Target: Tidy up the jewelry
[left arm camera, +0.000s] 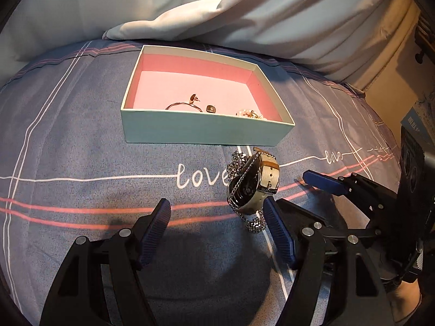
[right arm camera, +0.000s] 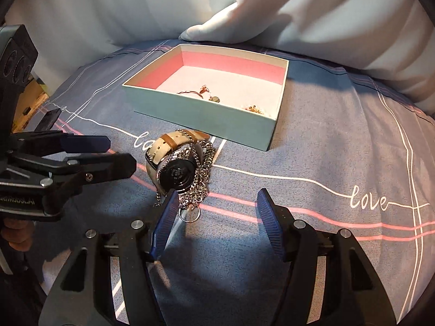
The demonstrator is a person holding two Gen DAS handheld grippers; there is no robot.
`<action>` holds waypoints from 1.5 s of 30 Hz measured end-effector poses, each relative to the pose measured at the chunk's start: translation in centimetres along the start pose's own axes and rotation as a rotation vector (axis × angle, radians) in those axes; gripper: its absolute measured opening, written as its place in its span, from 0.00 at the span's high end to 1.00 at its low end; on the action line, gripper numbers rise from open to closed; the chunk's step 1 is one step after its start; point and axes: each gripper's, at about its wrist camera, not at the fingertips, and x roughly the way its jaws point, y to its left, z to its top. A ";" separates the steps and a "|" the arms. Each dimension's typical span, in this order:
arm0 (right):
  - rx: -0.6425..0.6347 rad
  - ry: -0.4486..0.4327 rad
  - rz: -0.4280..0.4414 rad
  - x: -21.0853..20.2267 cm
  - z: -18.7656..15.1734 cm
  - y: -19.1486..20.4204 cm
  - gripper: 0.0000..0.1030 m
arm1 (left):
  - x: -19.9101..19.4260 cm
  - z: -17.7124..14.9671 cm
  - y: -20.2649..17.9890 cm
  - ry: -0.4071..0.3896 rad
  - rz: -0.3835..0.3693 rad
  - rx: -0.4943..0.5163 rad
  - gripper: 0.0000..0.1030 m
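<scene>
Box (left arm camera: pixel 206 131) on bedspread (left arm camera: pixel 81 141): ring (left arm camera: pixel 182 106), studs and pearl piece already inside; watch (left arm camera: pixel 255 184) tangled with chain (right arm camera: pixel 202 174) lies outside just before it, unsorted, left gripper (left arm camera: pixel 217 214) and right gripper (right arm camera: pixel 217 203) both spread, holding nothing.

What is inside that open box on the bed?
The box holds a thin ring, two small earrings and a pearly piece; its near wall hides whatever lies closest to it.
</scene>
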 end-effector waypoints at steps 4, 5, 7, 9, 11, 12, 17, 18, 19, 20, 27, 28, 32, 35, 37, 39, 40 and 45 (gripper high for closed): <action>-0.026 0.027 0.007 2.3 1.0 0.8 0.51 | 0.5 -0.2 0.5 0.010 0.035 0.011 0.34; -0.019 0.020 0.021 2.5 1.1 0.9 0.53 | 0.7 -0.2 0.6 0.009 0.051 0.018 0.36; -0.002 0.015 0.034 2.5 1.4 0.9 0.77 | 1.4 -0.1 0.9 0.015 0.079 0.036 0.44; 0.000 0.019 0.028 2.5 1.5 0.8 0.90 | 1.8 0.1 1.0 0.013 0.104 0.054 0.51; 0.024 0.024 0.045 2.2 1.2 0.6 0.94 | 2.0 0.3 0.8 0.008 0.128 0.082 0.59; 0.030 0.018 0.045 1.9 1.1 0.6 0.95 | 2.0 0.4 0.6 0.008 0.134 0.089 0.59; 0.008 -0.079 -0.008 -0.9 1.4 1.1 0.95 | 2.1 0.7 0.5 0.004 0.130 0.079 0.62; 0.000 -0.104 -0.022 -1.6 1.7 1.3 0.95 | 2.1 0.7 0.5 0.005 0.131 0.078 0.64; -0.009 -0.127 -0.032 -2.4 2.0 1.4 0.95 | 2.1 0.8 0.5 0.004 0.128 0.075 0.67; -0.014 -0.148 -0.035 -3.1 2.5 1.6 0.95 | 2.0 0.9 0.5 0.004 0.123 0.071 0.70; -0.038 -0.235 -0.037 -6.3 4.7 2.4 0.95 | 1.4 1.3 0.8 -0.003 0.115 0.051 0.83; -0.043 -0.247 -0.035 -6.7 4.9 2.5 0.95 | 1.1 1.5 0.7 -0.010 0.111 0.052 0.85; -0.066 -0.308 -0.042 -9.1 6.1 3.3 0.95 | -0.1 2.2 0.3 -0.043 0.105 0.061 0.90; -0.087 -0.353 -0.048 -11.2 7.2 3.8 0.99 | -1.0 2.9 -0.1 -0.067 0.092 0.065 0.92; -0.099 -0.396 -0.053 -12.7 7.9 4.1 0.99 | -1.5 3.2 -0.4 -0.083 0.085 0.076 0.92; -0.111 -0.417 -0.056 -13.9 8.6 4.2 0.99 | -1.9 3.4 -0.6 -0.096 0.085 0.080 0.93; -0.121 -0.425 -0.058 -14.3 8.9 4.4 0.99 | -2.1 3.5 -0.7 -0.101 0.081 0.080 0.93; -0.118 -0.425 -0.062 -14.4 9.2 4.3 0.99 | -2.3 3.4 -0.7 -0.103 0.085 0.077 0.93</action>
